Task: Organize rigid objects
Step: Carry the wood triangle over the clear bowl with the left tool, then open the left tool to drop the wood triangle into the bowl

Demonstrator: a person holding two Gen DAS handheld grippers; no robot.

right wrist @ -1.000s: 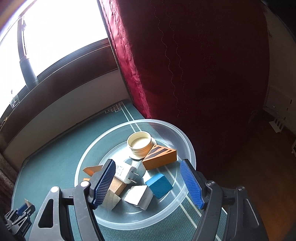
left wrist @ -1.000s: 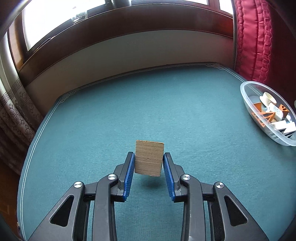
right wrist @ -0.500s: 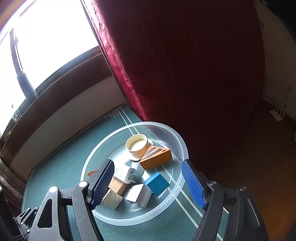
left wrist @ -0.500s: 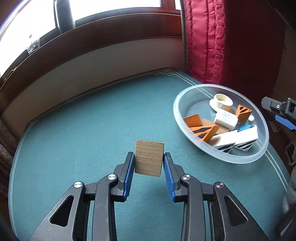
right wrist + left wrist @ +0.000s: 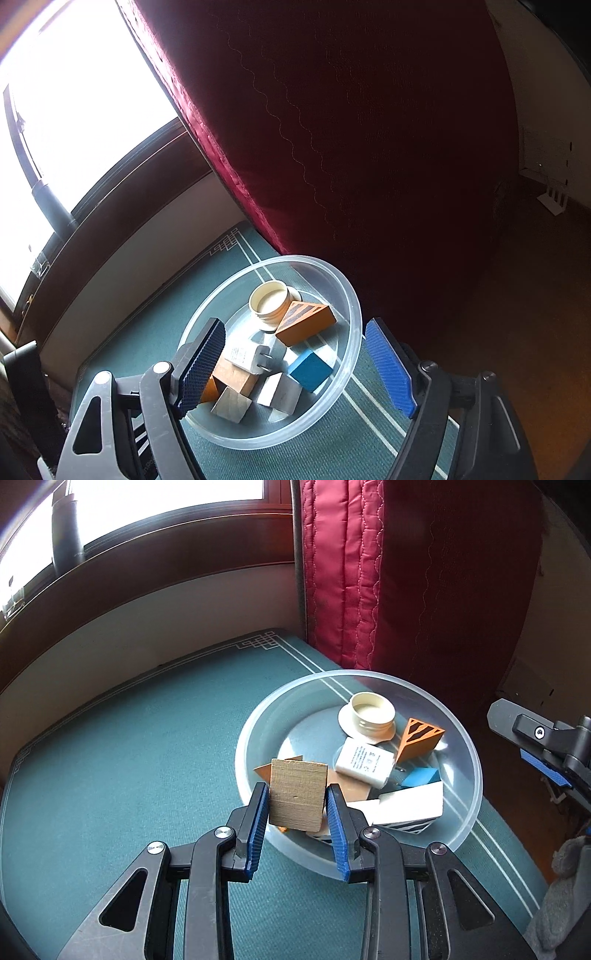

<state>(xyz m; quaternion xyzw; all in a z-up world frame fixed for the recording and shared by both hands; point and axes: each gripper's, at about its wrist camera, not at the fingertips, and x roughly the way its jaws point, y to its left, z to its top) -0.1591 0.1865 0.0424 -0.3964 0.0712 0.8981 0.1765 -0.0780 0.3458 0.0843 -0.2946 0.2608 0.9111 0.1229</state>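
While the left gripper [image 5: 298,808] clamps a flat wooden block [image 5: 298,794] just short of the clear bowl [image 5: 474,775] ahead, the right gripper [image 5: 295,369], jaws opening and empty, hovers above that bowl's blocks.

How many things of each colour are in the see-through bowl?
In the clear plastic bowl:
Orange wooden wedges: 2
White wooden blocks: 2
White plastic charger plug: 1
Blue wooden block: 1
Plain brown wooden block: 1
Cream round jar: 1
Total: 8
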